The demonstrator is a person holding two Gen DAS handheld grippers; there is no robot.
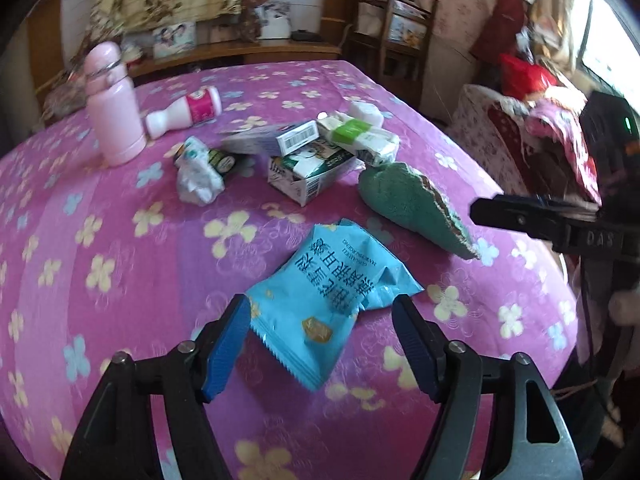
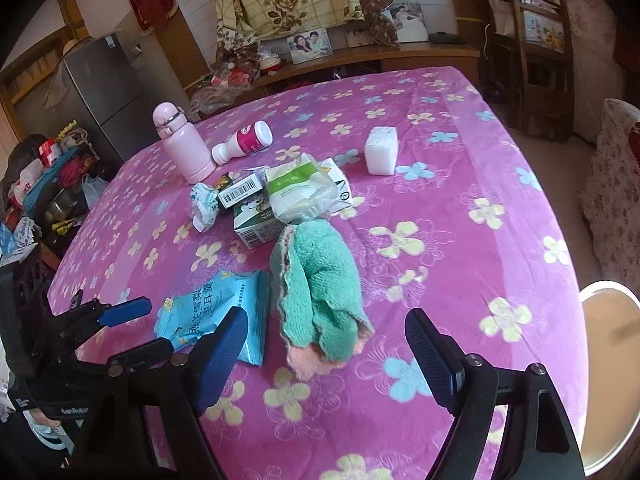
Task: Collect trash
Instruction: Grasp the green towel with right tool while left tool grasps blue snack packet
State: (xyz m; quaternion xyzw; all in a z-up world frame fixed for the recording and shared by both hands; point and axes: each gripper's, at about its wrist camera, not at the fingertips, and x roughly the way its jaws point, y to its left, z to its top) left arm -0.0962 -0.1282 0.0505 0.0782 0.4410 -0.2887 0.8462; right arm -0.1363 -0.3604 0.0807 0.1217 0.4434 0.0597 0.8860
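A blue snack wrapper (image 1: 334, 296) lies on the pink flowered tablecloth (image 1: 120, 264); my left gripper (image 1: 320, 340) is open with its jaws on either side of the wrapper's near end. The wrapper also shows in the right wrist view (image 2: 212, 316), with the left gripper (image 2: 140, 328) beside it. My right gripper (image 2: 326, 344) is open and empty, just before a rolled green towel (image 2: 320, 292). Behind lie a crumpled wrapper (image 1: 198, 174), a green-white carton (image 1: 312, 174), a barcode box (image 1: 276, 140) and a tissue pack (image 1: 362, 136).
A pink flask (image 1: 114, 108) stands at the back left with a white-and-pink bottle (image 1: 186, 112) lying beside it. A white block (image 2: 382, 150) sits farther back. A wooden chair (image 2: 532, 48) stands beyond the table. A pale round bin rim (image 2: 612, 364) is at the table's right.
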